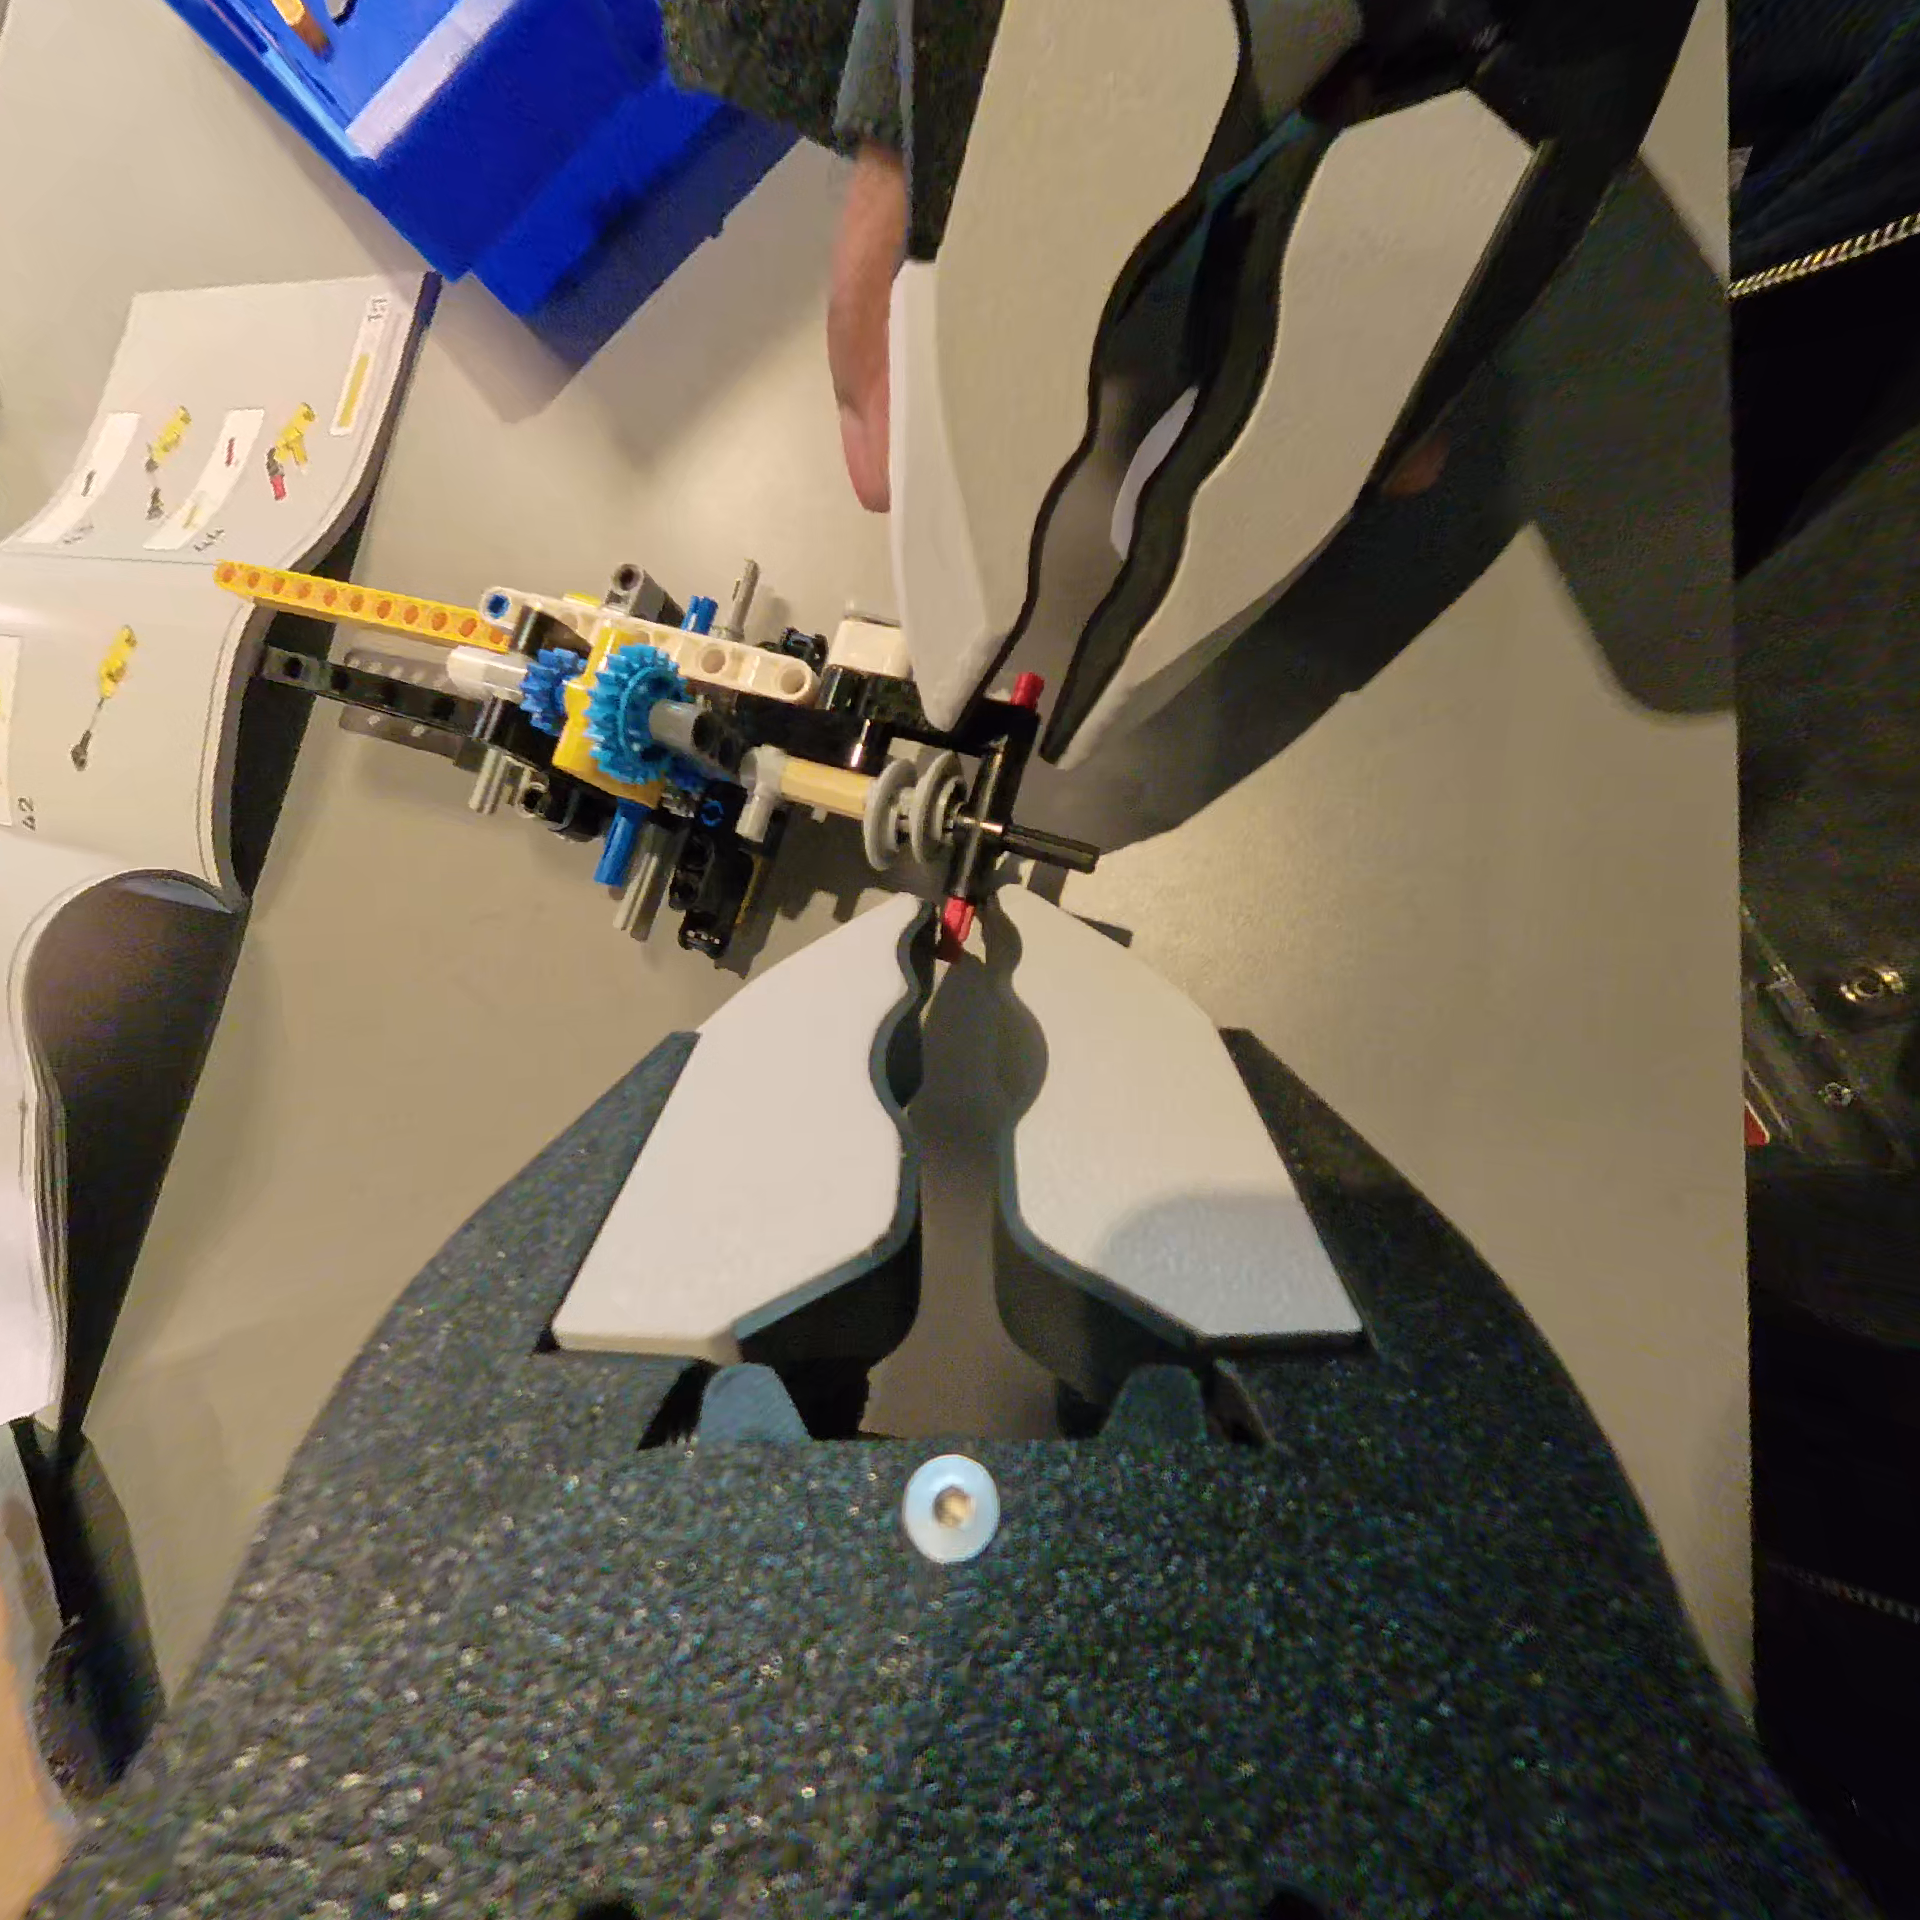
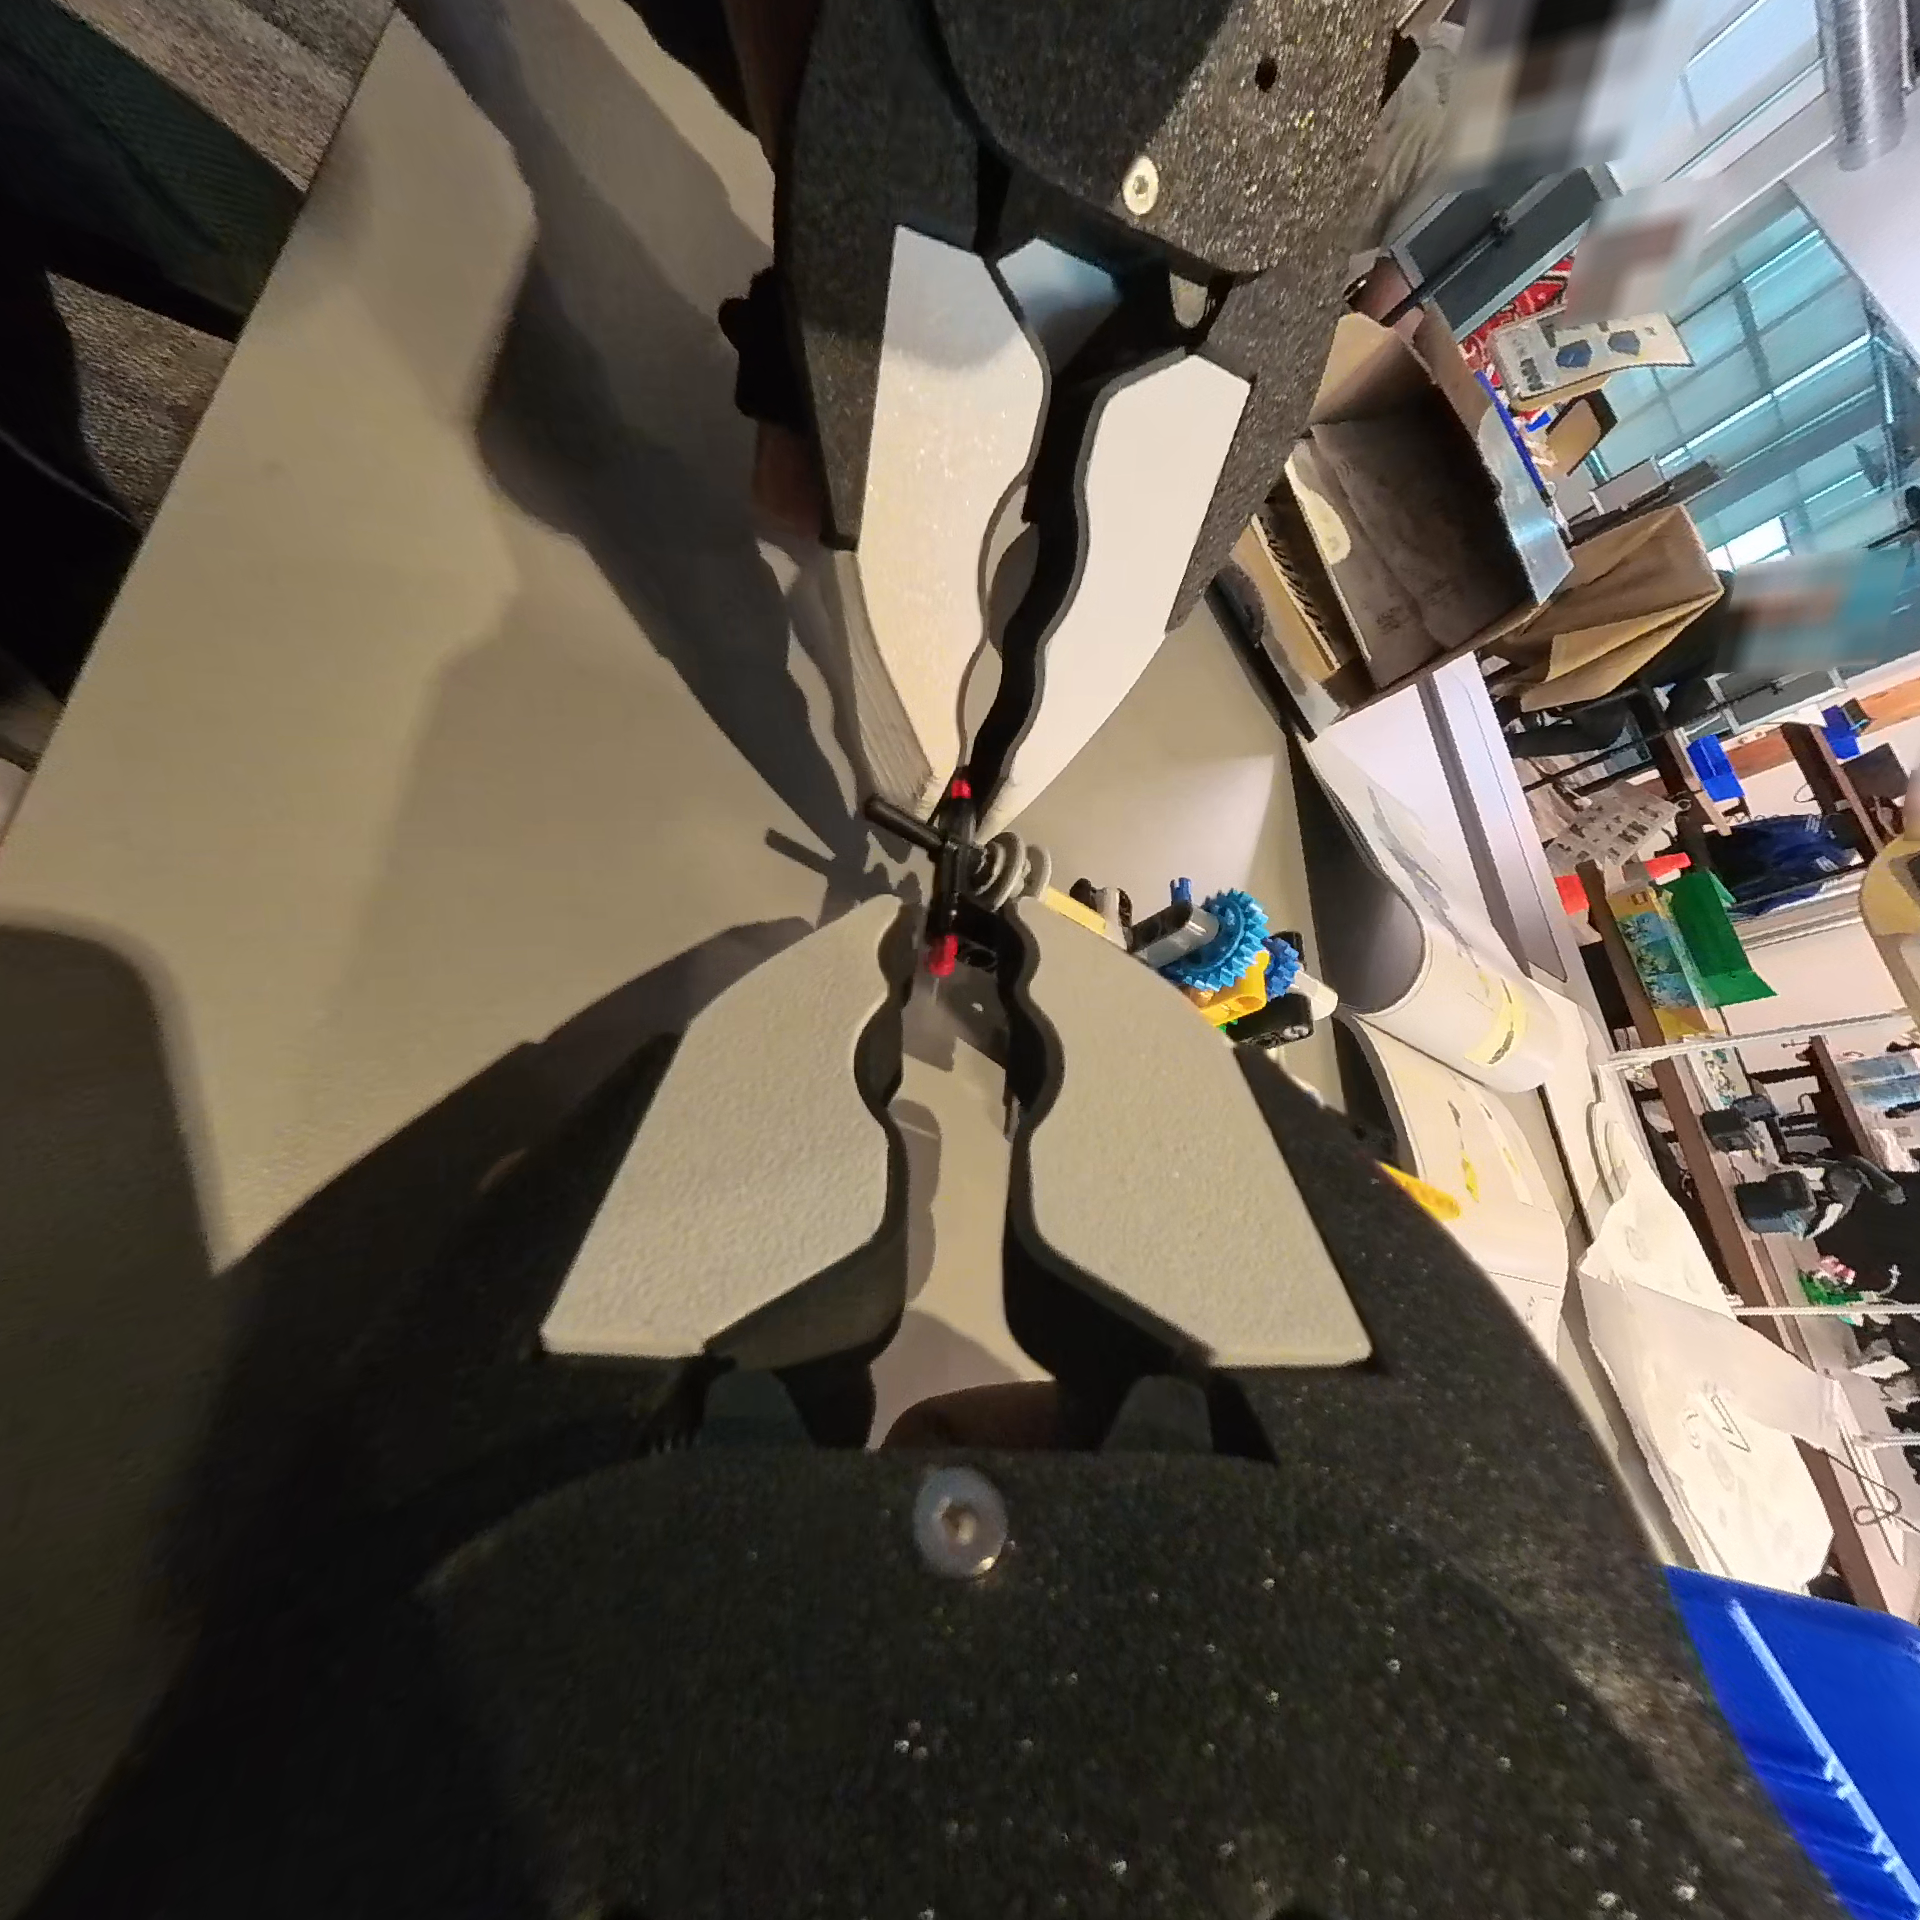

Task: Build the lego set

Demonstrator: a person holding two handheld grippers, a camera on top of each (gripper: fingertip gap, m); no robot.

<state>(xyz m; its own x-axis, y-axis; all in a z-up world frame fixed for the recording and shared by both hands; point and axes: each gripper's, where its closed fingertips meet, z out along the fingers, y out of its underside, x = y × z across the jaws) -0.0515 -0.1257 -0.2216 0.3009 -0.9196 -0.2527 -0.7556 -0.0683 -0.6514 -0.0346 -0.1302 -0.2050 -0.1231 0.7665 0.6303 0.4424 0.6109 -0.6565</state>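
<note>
A Technic lego model [image 1: 644, 717] with a yellow beam, blue gears and grey bushes lies on the grey table [image 1: 520, 1039]. At its near end, a short black cross beam [image 1: 989, 795] carries a red pin at each end. My left gripper [image 1: 961, 920] is shut on the lower red pin [image 1: 954, 927]. My right gripper [image 1: 1003, 727] comes in from above and is shut on the beam's other end, beside the upper red pin [image 1: 1027, 686]. In the right wrist view, my right gripper [image 2: 956, 935] and left gripper [image 2: 966, 795] meet at the same beam [image 2: 951, 873], with the model [image 2: 1216, 945] behind.
An open instruction booklet [image 1: 208, 520] lies left of the model. A blue parts bin [image 1: 499, 135] stands at the back left. A person's hand [image 1: 862, 312] holds the right gripper. The right wrist view shows cardboard boxes [image 2: 1403, 540] beyond the table and a blue bin [image 2: 1818, 1745]. Only a small space, under 4 cm, lies between the two pairs of fingers.
</note>
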